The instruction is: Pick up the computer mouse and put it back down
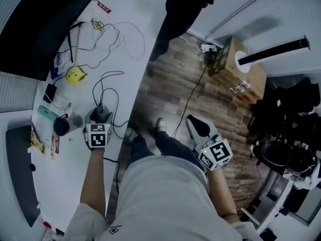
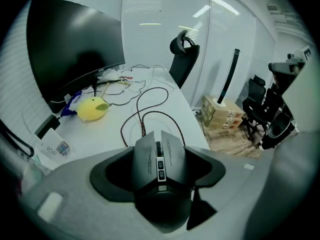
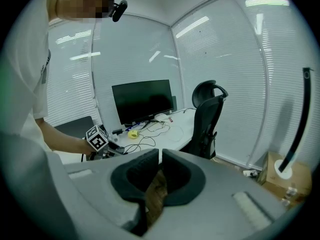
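A dark grey wired computer mouse point(image 2: 160, 169) sits between the two pads of my left gripper point(image 2: 159, 176), which are shut on its sides. Its cable point(image 2: 145, 109) loops back over the white desk point(image 2: 107, 134). In the head view the mouse point(image 1: 103, 115) is a dark shape just beyond the marker cube of the left gripper point(image 1: 102, 117), over the desk's near edge. My right gripper point(image 1: 196, 125) hangs off the desk, above the wooden floor. In the right gripper view its pads point(image 3: 142, 171) are shut, with nothing between them.
A yellow toy point(image 1: 75, 75) lies beyond the mouse, with a large black monitor point(image 1: 40, 24) behind it. A dark cup point(image 1: 62, 125) and small items stand left of the left gripper. A black office chair point(image 1: 183, 9) stands at the desk's end, and a cardboard box point(image 1: 241, 67) sits on the floor.
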`<state>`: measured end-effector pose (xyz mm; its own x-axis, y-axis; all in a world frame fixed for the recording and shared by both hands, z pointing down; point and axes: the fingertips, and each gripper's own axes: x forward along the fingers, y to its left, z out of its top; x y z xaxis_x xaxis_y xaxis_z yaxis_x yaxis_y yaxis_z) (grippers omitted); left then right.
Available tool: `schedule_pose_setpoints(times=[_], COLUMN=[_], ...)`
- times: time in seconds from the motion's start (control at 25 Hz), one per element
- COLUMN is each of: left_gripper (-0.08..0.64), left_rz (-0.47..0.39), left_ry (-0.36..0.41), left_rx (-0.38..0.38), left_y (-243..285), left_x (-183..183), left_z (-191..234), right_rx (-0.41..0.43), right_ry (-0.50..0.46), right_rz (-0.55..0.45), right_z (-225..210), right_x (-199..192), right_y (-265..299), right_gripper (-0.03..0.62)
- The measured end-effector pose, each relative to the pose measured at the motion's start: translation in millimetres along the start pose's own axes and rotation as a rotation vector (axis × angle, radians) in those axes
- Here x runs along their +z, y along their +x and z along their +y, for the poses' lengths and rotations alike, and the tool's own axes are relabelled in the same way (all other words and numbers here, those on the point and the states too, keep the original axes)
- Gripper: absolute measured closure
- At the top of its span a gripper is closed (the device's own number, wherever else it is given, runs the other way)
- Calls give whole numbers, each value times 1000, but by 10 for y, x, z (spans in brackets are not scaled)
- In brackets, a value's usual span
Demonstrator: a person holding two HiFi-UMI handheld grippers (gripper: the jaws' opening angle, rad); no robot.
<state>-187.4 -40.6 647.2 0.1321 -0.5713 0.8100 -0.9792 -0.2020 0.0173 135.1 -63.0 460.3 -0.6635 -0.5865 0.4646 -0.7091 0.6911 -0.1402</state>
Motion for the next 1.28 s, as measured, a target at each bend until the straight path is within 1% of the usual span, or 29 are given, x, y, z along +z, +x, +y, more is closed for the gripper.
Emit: schedule_pose_setpoints(times=[0.16,0.36,0.52,0.68,0.88,1.28], left_gripper=[249,249,249,249,249,249], left_rz=[-42,-91,-134,-195,-253,-320], left_ry=[-14,-23,-47,-77,-119,-187], left_rx=[22,52,77,110,159,251], left_y=[-212,-497,-763,-1050,-1397,-1951], left_x=[148,313,417,501,502,427], left_z=[-22,-83,-122,-103,-83,-117], right_rx=[56,157,233,300,376,516], right_ry=[-21,-44,-75,-101,-129,-188], right_rz=[-13,-25,-36,-49,-47,-27], right_z=[50,168,312,458,659,1070], right_x=[117,272,408,524,610,736], right_y=[95,266,408,547,689,944], right_gripper=[571,571,571,571,571,571])
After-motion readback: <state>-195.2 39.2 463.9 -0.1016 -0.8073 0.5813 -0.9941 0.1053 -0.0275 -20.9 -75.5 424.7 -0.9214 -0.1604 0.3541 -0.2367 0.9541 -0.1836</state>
